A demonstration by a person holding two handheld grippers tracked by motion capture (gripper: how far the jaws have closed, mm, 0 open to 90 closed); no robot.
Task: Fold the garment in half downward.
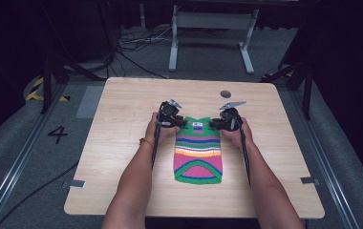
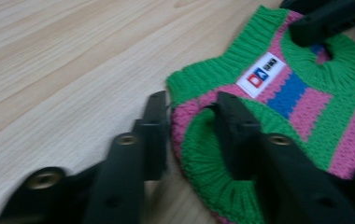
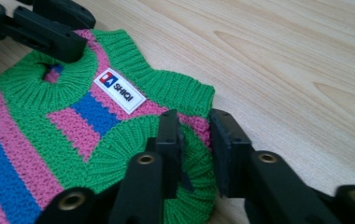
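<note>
A small knitted sweater (image 1: 197,152) with green, pink and blue stripes lies flat on the wooden table (image 1: 122,119), neck end away from me. My left gripper (image 1: 176,125) pinches its left shoulder; in the left gripper view the jaws (image 2: 192,105) stand on either side of the green armhole edge of the sweater (image 2: 306,116), with knit between them. My right gripper (image 1: 217,125) grips the right shoulder the same way (image 3: 194,122), fabric of the sweater (image 3: 49,126) bunched between its pads. A white label (image 3: 119,90) sits below the collar.
A dark round grommet (image 1: 225,94) is set in the table behind the grippers. A white desk frame (image 1: 213,28) and loose cables (image 1: 136,45) lie on the floor beyond the far edge. Bare wood (image 1: 284,143) flanks the sweater.
</note>
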